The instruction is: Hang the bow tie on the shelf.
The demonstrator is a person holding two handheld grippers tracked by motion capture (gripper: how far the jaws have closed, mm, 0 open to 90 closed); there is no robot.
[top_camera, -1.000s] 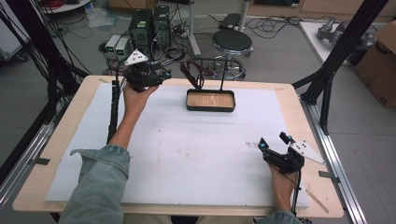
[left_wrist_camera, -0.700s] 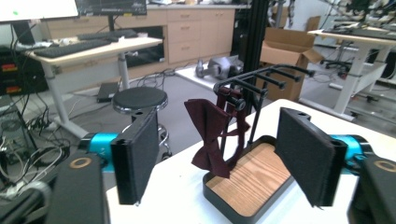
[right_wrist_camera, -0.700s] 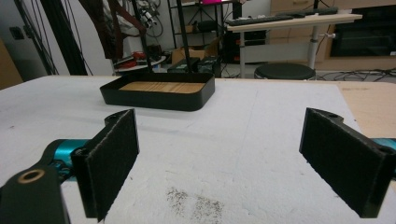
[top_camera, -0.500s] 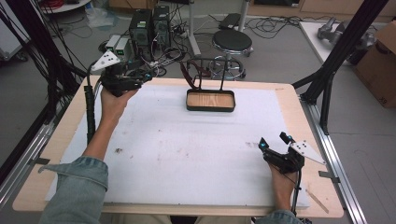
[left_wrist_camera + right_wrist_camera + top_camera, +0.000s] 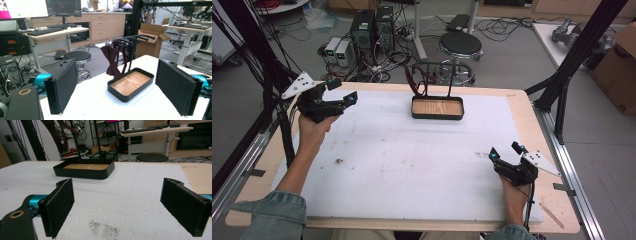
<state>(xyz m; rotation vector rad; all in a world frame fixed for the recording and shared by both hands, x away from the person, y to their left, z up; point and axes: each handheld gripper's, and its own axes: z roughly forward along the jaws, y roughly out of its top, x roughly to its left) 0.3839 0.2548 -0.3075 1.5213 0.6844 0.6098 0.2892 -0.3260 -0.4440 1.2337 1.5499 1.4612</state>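
Leftward to the frame's upper left went the left claw (image 5: 343, 91), jaws just opening, now spread and empty, away from the black wood-bottomed tray (image 5: 437, 107) with its dark red bow tie (image 5: 113, 60). Right claw (image 5: 504, 156) sits spread at lower right. No writing is readable.

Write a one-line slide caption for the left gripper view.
Open left hand-held gripper faces a black stand's wooden-floored tray, maroon bow tie hanging from its rail.

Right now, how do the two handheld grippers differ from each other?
The left gripper is held up at the table's far left corner, above the edge; the right gripper sits low over the white mat near the front right. The left points toward the tray stand; the right is farther from it. Both stand open, holding nothing.
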